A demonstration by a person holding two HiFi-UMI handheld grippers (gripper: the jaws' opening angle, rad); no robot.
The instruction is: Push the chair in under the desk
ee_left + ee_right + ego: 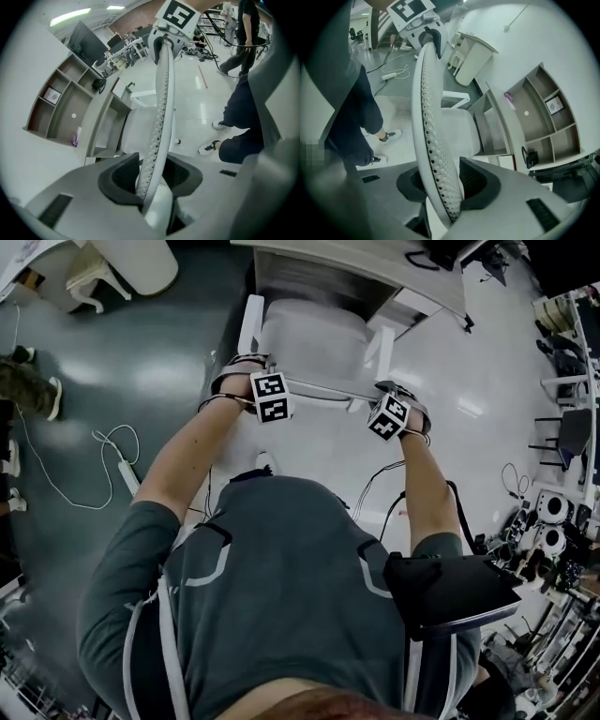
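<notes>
Head view: I stand behind the white plastic chair [314,343], both arms stretched down to the top rim of its perforated white backrest [326,390]. My left gripper [265,390] is on the rim's left end and my right gripper [389,414] on its right end. The chair's seat points at the pale grey desk [375,268]; its far edge is at the desk's front, and most of the seat lies out on the floor. Left gripper view: the backrest rim runs upright between my dark pads [123,174], leaning on the left one with a gap beside the other, so the jaws straddle it loosely without clamping. Right gripper view: here too the rim stands between the pads [480,180], touching the right one with open space at the left, so nothing is clamped.
</notes>
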